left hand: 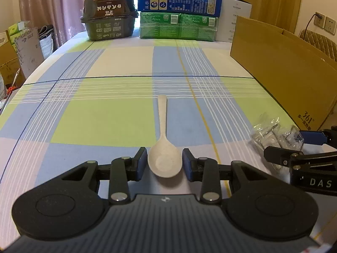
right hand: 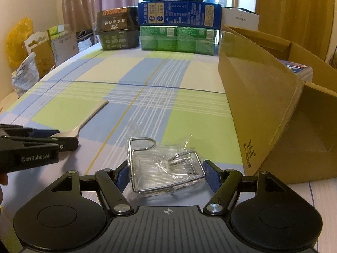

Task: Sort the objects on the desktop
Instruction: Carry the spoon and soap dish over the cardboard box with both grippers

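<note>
Matte cream plastic, the spoon (left hand: 163,160) lies bowl-first between the left gripper (left hand: 164,164)'s parted blue pads, seemingly untouched. Right of the spoon, the right gripper (right hand: 167,176) stands wide around a crinkly-wrapped wire rack (right hand: 166,168), gripping nothing.

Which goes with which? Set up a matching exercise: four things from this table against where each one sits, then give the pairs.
Things:
1. spoon
2. wrapped wire rack
3. cardboard box
4. black food box

Places:
A. far end of the table, beside the stacked cartons
B. between the left gripper's open fingers
C. right edge of the table, open side up
D. between the right gripper's open fingers

Pairs: 1-B, 2-D, 3-C, 4-A
</note>
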The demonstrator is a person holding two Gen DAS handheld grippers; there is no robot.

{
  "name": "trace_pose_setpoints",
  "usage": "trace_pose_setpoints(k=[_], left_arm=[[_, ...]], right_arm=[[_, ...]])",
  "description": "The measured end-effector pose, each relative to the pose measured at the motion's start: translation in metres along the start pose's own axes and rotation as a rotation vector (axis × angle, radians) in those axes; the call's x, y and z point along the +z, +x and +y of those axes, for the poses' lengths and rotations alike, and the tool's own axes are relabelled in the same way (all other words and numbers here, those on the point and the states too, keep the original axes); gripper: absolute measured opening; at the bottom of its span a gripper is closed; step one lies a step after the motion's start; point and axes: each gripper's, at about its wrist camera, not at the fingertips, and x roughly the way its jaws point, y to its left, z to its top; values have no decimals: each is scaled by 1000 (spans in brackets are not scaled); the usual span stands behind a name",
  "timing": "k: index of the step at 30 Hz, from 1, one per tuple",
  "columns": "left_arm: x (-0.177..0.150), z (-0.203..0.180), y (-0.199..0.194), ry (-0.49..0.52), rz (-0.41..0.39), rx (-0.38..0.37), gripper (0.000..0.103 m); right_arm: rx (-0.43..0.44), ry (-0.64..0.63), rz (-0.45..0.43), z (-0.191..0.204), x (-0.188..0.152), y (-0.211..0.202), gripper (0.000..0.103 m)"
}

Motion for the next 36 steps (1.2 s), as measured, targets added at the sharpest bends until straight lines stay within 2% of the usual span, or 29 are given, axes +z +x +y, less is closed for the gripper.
trace_pose_setpoints(k=[1,7,20,36], left_arm=[[0,-1,0,10,2,8,28],[-1,-2,-1,23,9,26,27],[4,-15,-24,20,-27,-17,27],[18,-34,-86,-3,-75,-29,27]], right_arm=[[-2,0,-2,0,0,0,69],[-5,17,-8,-1,1,0,69],[-6,28,-53,-1,7,-24,68],[-15,58,-133,-3,14,-97,68]])
